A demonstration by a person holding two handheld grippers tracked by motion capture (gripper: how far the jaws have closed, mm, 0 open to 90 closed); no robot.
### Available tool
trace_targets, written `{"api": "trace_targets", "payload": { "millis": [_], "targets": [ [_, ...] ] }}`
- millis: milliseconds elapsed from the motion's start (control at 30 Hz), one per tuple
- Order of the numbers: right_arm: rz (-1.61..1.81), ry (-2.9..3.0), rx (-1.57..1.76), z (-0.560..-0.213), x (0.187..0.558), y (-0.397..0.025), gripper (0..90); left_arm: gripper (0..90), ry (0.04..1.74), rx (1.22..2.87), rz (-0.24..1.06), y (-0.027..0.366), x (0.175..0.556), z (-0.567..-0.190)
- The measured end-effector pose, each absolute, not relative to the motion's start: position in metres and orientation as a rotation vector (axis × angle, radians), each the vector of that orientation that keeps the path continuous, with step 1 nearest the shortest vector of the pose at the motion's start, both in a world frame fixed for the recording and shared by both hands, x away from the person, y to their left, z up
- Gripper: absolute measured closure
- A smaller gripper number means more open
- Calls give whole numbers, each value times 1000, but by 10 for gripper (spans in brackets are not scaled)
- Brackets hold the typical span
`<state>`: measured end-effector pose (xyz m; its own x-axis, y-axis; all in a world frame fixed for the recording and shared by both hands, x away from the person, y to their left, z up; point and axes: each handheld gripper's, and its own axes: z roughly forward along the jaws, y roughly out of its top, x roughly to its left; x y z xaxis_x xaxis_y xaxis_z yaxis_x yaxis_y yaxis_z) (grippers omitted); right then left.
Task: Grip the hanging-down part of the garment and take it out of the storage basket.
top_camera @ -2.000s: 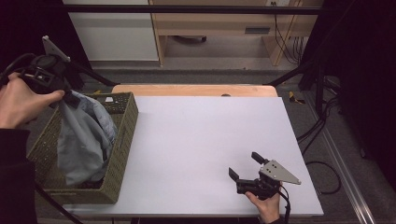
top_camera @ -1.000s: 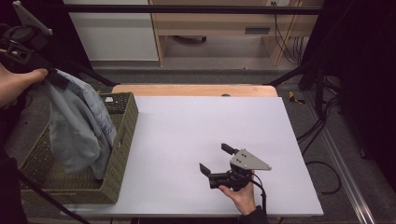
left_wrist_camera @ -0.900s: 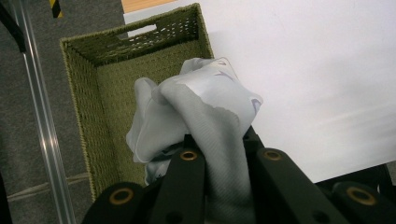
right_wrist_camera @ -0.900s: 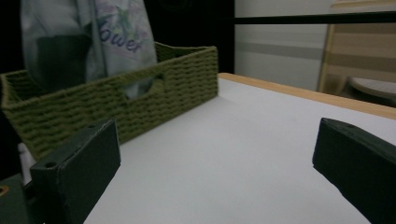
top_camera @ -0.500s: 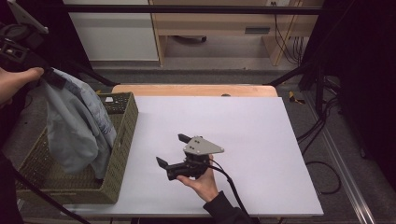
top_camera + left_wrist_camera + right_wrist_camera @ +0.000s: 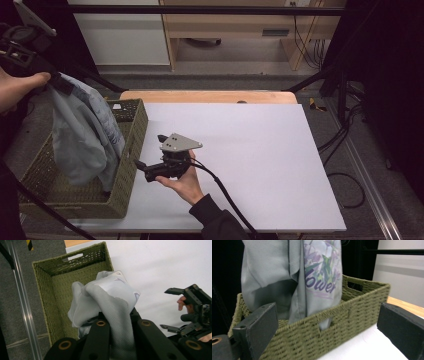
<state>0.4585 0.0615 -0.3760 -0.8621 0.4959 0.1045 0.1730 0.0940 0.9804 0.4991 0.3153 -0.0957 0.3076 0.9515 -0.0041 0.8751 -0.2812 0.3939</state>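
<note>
A pale grey T-shirt [image 6: 80,135] with a purple flower print hangs over an olive woven basket [image 6: 131,145] at the table's left; its lower part is still inside the basket. My left gripper [image 6: 59,82], held high at the far left, is shut on the shirt's top; in the left gripper view the cloth [image 6: 105,295] is bunched between the jaws [image 6: 117,317]. My right gripper [image 6: 149,151] is open just right of the basket, jaws pointing at it. Its own view looks at the basket's wall [image 6: 352,307] and the hanging shirt [image 6: 277,272] between the wide jaws [image 6: 327,332].
The white table top [image 6: 250,150] spreads to the right of the basket. A wooden strip [image 6: 210,96] runs along its far edge. A black cable [image 6: 225,195] trails from the right gripper over the front edge. The left gripper view also shows the open right gripper [image 6: 165,308].
My right gripper has travelled left across the table from the front right corner to the basket's side. My left gripper has raised the shirt higher out of the basket.
</note>
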Motion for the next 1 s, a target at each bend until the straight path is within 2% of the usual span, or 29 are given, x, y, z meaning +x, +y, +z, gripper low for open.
{"api": "trace_targets", "payload": {
  "millis": [1000],
  "targets": [
    [1754, 2230, 640, -399, 480, 156, 97, 843, 1630, 2268, 326, 318, 496, -95]
  ]
}}
